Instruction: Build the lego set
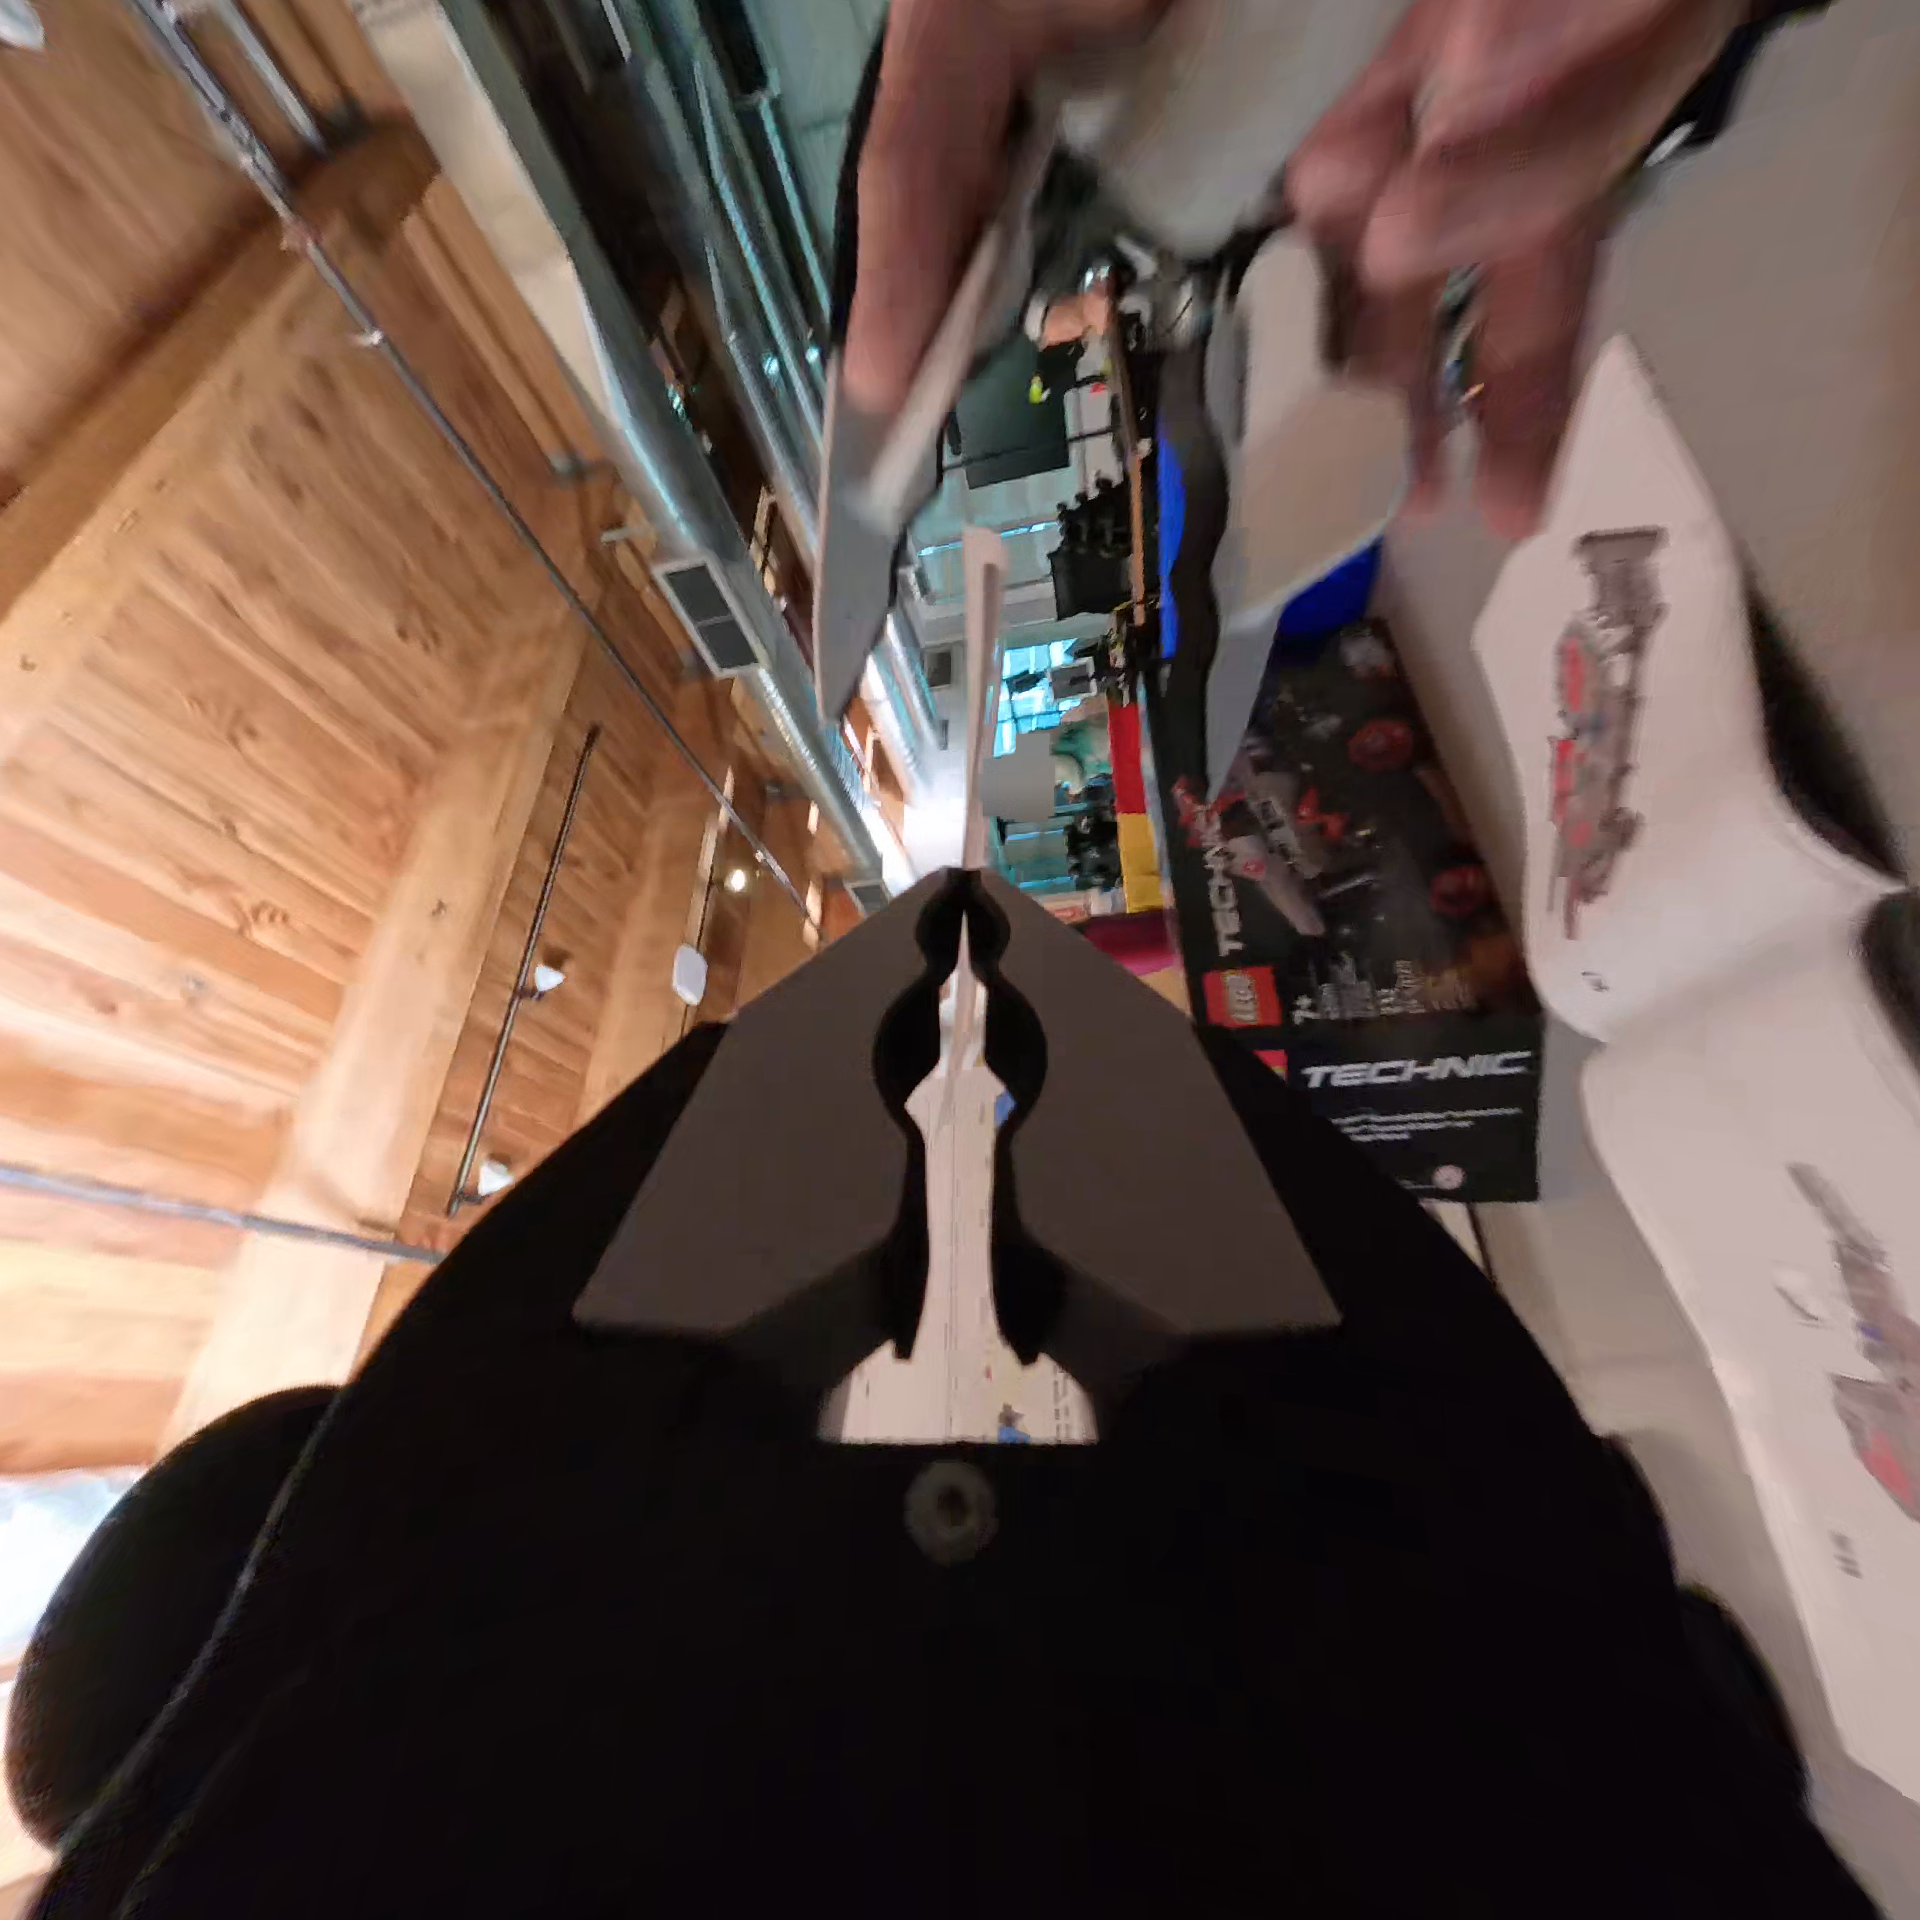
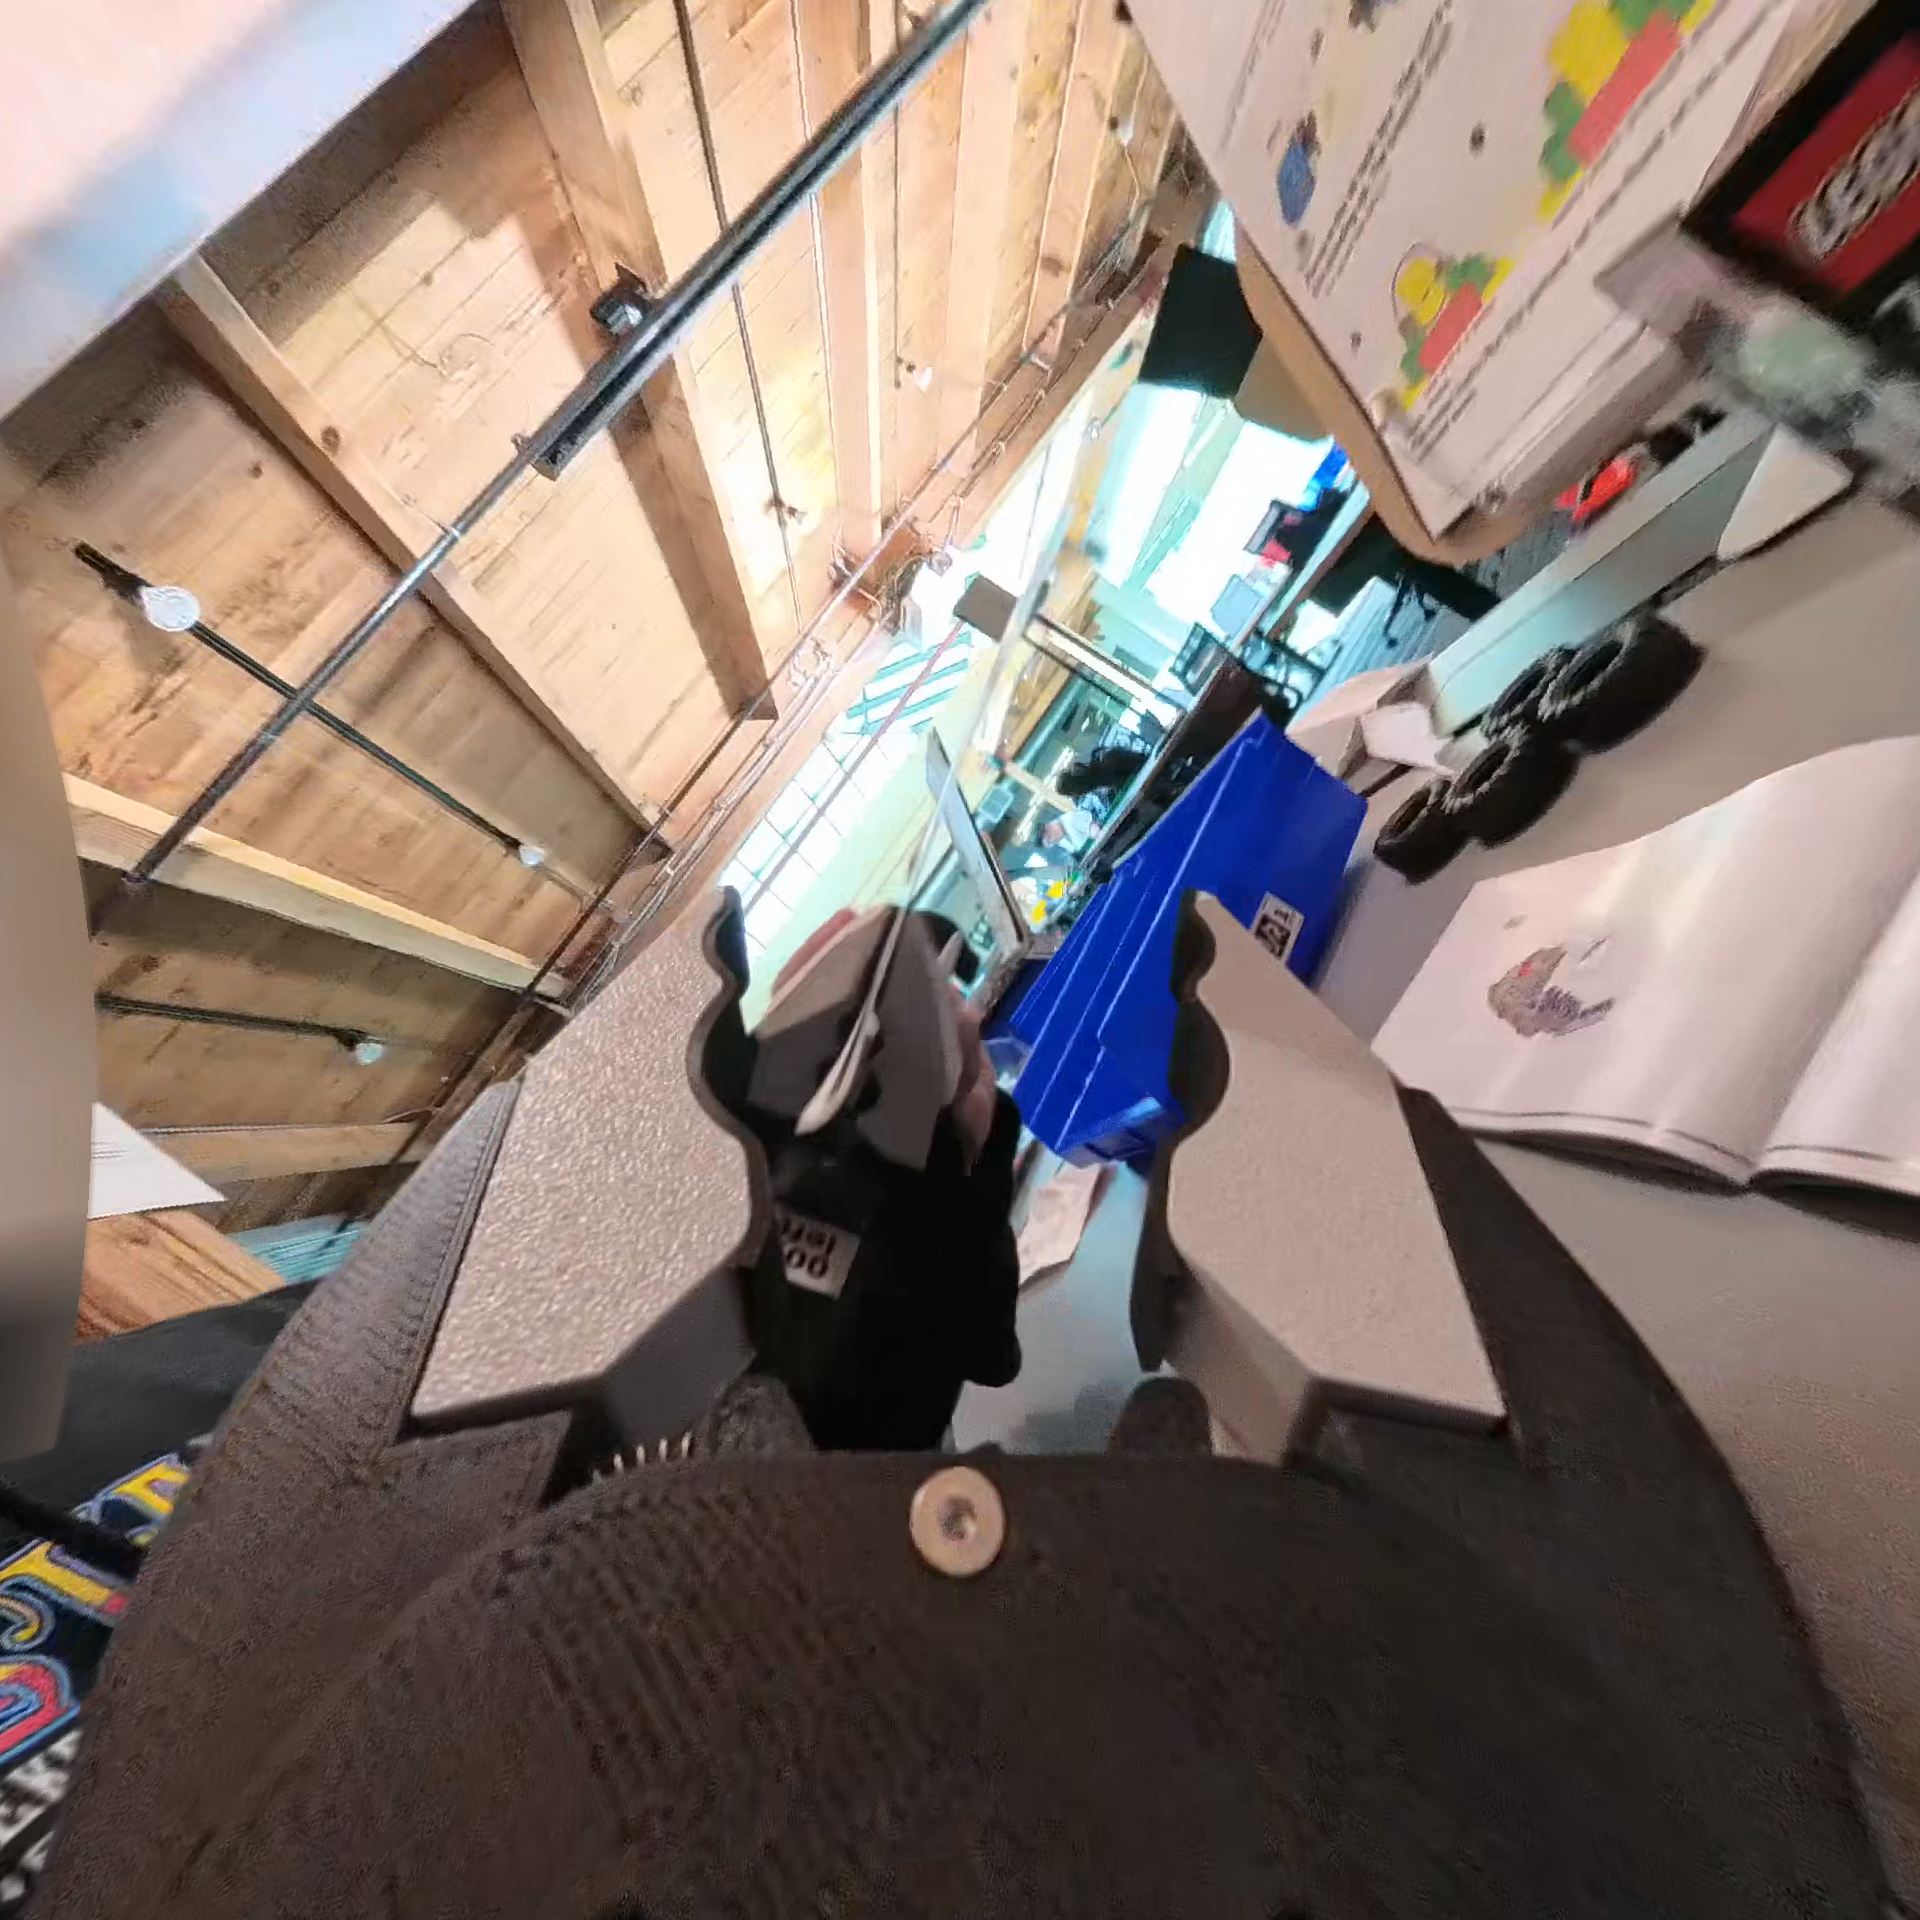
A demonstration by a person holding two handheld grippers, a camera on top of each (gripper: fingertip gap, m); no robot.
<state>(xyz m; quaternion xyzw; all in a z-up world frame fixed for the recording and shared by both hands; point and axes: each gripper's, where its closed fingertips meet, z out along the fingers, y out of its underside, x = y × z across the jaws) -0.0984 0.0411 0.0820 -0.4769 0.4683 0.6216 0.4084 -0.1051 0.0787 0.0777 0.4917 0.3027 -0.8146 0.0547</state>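
My left gripper (image 1: 966,878) is shut on a thin white sheet (image 1: 982,675), seen edge-on and sticking out past the fingertips. The right wrist view shows the same: the left gripper (image 2: 894,930) is pinched on the sheet (image 2: 966,831). My right gripper (image 2: 961,920) is open and holds nothing. It faces the left gripper, with its grey fingers (image 2: 1288,1091) wide apart. In the left wrist view the right gripper (image 1: 1049,582) is blurred, held by a hand (image 1: 1455,156), with a finger on either side of the sheet's far end and no contact visible.
A black Lego box (image 1: 1351,914) stands on the grey table (image 2: 1714,1351). An open instruction booklet (image 2: 1662,987) lies beside it. Several black tyres (image 2: 1538,748) and blue bins (image 2: 1195,935) sit farther back. A printed white carton flap (image 2: 1455,208) is at the upper right. Left tips to right tips: about 5 centimeters.
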